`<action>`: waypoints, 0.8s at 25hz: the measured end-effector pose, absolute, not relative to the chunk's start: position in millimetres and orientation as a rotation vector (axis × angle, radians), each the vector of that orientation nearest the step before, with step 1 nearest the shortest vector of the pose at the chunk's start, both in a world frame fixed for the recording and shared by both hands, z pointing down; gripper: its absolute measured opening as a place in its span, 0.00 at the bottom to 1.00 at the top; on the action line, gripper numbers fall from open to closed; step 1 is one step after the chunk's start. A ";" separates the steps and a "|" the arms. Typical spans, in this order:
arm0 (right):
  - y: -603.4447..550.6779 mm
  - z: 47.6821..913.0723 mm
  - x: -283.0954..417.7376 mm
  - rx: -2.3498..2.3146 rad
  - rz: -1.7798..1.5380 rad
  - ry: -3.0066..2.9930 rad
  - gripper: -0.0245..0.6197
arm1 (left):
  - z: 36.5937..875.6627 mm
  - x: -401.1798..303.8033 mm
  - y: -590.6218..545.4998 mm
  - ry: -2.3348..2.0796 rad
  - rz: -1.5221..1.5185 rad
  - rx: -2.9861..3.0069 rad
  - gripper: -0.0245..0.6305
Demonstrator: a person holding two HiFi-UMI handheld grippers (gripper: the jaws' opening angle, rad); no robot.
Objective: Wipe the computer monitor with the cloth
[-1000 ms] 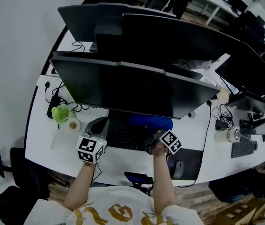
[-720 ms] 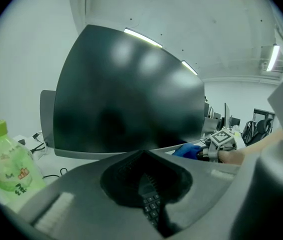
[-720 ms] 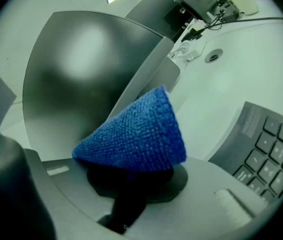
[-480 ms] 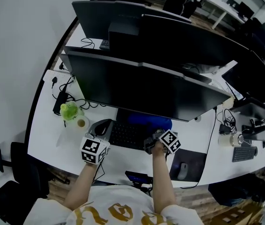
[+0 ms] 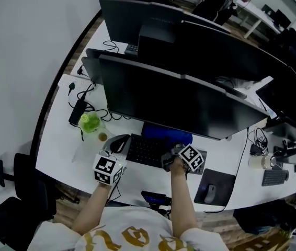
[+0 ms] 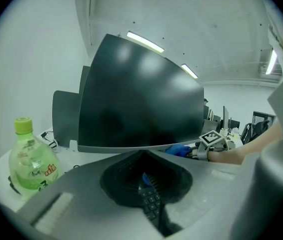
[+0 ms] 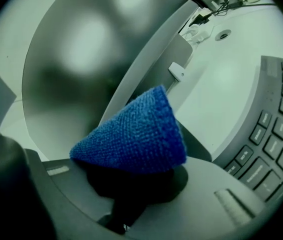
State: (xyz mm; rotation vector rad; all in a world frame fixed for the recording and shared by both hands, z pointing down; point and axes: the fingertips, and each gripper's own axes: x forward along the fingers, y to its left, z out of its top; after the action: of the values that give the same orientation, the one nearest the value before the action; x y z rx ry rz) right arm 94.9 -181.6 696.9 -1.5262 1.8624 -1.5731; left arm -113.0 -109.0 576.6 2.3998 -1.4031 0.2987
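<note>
Our right gripper [image 7: 131, 181] is clamped on the blue cloth [image 7: 131, 139], just under the monitor [image 5: 163, 95], whose bottom edge hides part of it from above. Our left gripper [image 6: 142, 156] is closed and empty, near the monitor's left end.

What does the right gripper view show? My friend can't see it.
The right gripper holds a bunched blue cloth between its jaws, in front of the dark screen of a computer monitor. To the right, a keyboard lies on the white desk.
</note>
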 end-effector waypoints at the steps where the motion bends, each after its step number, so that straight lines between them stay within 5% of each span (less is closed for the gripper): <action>1: -182.4 697.1 90.1 -1.522 -1.577 1.868 0.16 | 577.0 -115.8 -108.8 -1.404 0.296 2.397 0.04; 20: -187.7 694.1 -4.6 -1.381 -1.648 1.961 0.16 | 576.5 -150.6 -108.8 -1.436 0.254 2.373 0.04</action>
State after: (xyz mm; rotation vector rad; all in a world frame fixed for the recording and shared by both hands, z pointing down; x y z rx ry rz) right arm -4.6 -187.7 694.1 -1.3814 1.9606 -1.6477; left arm -150.6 -108.8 576.5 2.3729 -1.4359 0.2539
